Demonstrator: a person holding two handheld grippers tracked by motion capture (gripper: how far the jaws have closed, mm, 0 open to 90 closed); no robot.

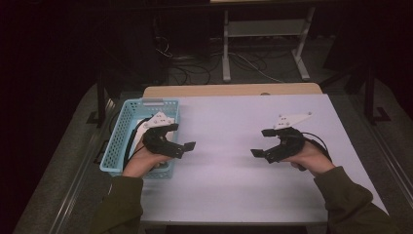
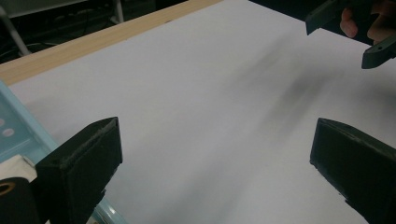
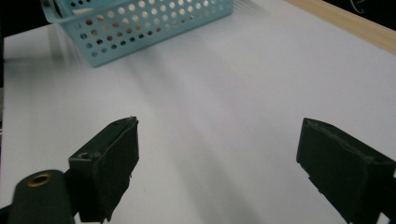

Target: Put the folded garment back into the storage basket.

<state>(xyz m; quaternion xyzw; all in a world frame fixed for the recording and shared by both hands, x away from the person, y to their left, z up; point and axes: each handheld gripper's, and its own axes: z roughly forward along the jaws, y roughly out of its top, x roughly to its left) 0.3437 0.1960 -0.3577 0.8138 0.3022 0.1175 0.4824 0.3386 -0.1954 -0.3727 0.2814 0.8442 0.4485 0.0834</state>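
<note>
A light blue perforated basket (image 1: 120, 141) stands at the left edge of the white table (image 1: 229, 165). The person's left hand hovers over the basket's right side, and my left gripper (image 1: 181, 136) points out over the table with its jaws wide apart and nothing between them. In the left gripper view my left gripper (image 2: 219, 163) frames bare white tabletop, with the basket rim (image 2: 18, 135) at the left. My right gripper (image 1: 261, 142) sits right of centre, pointing left, also open and empty. The right gripper view has my right gripper (image 3: 215, 168) above bare table, the basket (image 3: 140, 23) beyond it.
A wooden strip (image 1: 234, 90) runs along the table's far edge. Behind the table are a white metal stand (image 1: 265, 44) and loose cables (image 1: 185, 63) on a dark floor. The right gripper (image 2: 355, 28) appears at the top right of the left gripper view.
</note>
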